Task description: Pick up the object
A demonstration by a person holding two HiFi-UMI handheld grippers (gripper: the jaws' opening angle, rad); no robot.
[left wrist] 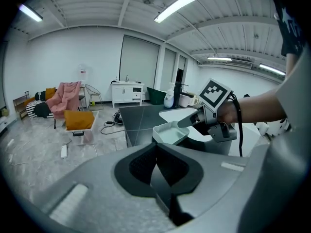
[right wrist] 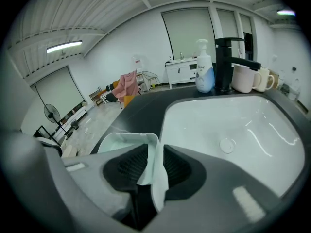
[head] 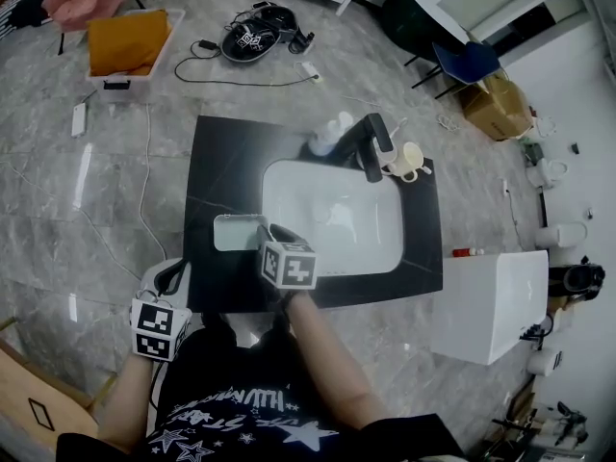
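Note:
A pale rectangular tray (head: 236,231) lies on the black countertop (head: 226,162), just left of the white sink (head: 332,219). My right gripper (head: 269,231) reaches in from the front edge and is shut on the tray's near right wall. In the right gripper view that thin wall of the tray (right wrist: 116,142) stands pinched between the dark pads of the right gripper (right wrist: 148,166). The left gripper view shows the tray (left wrist: 170,132) with the right gripper (left wrist: 187,123) clamped on it. My left gripper (head: 171,277) hangs off the counter's front left corner, its jaws shut on nothing (left wrist: 155,159).
A black faucet (head: 371,142), a soap bottle (head: 327,138) and mugs (head: 409,162) stand behind the sink. A white cabinet (head: 491,301) stands to the counter's right. Cables (head: 255,37) and a box with orange cloth (head: 130,46) lie on the floor beyond.

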